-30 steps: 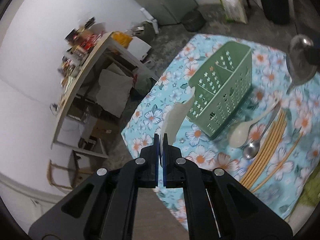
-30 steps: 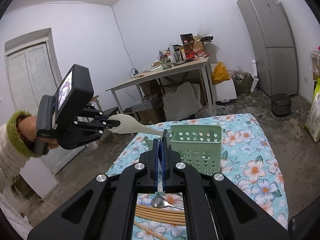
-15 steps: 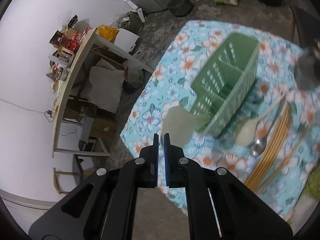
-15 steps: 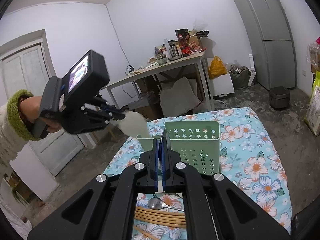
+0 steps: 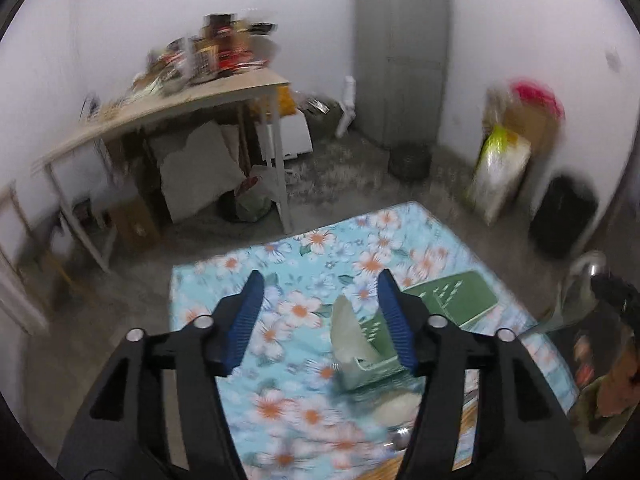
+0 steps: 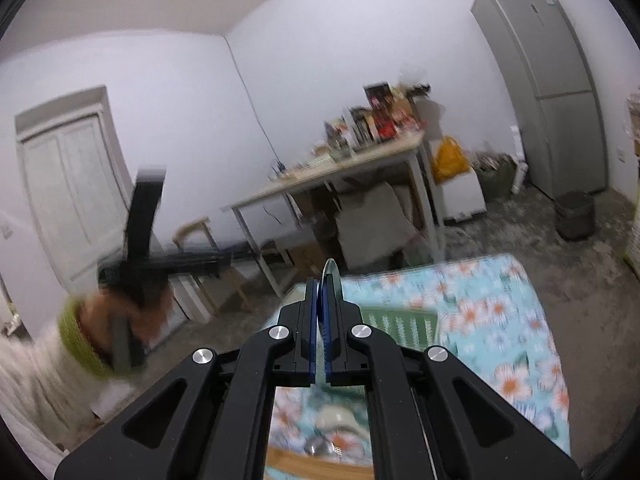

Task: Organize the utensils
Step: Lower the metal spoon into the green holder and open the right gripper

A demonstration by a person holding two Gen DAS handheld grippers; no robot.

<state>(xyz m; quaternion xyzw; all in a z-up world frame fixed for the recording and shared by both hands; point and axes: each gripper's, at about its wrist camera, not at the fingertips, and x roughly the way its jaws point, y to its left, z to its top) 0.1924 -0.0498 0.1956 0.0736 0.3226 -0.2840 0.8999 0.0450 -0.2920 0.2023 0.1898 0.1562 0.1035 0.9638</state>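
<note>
Released since the earlier frame, the white spoon (image 5: 352,340) now stands bowl-up in the green caddy (image 5: 448,304) on the counter (image 5: 304,280), the left gripper (image 5: 320,320) opening empty above it, while the right gripper (image 6: 326,312), clenched on a metal spoon (image 6: 331,276), hovers nearer the caddy.

White spoon (image 5: 348,340) upright in green caddy (image 5: 448,300); metal spoon (image 5: 400,438), chopsticks (image 6: 320,466) alongside.

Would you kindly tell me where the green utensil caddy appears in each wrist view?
Left wrist: green utensil caddy lower right of centre, partly behind the right-hand finger of the camera's own gripper.
Right wrist: caddy just below centre, right of the fingertips.
Shared landmark: grey refrigerator against the far wall.
</note>
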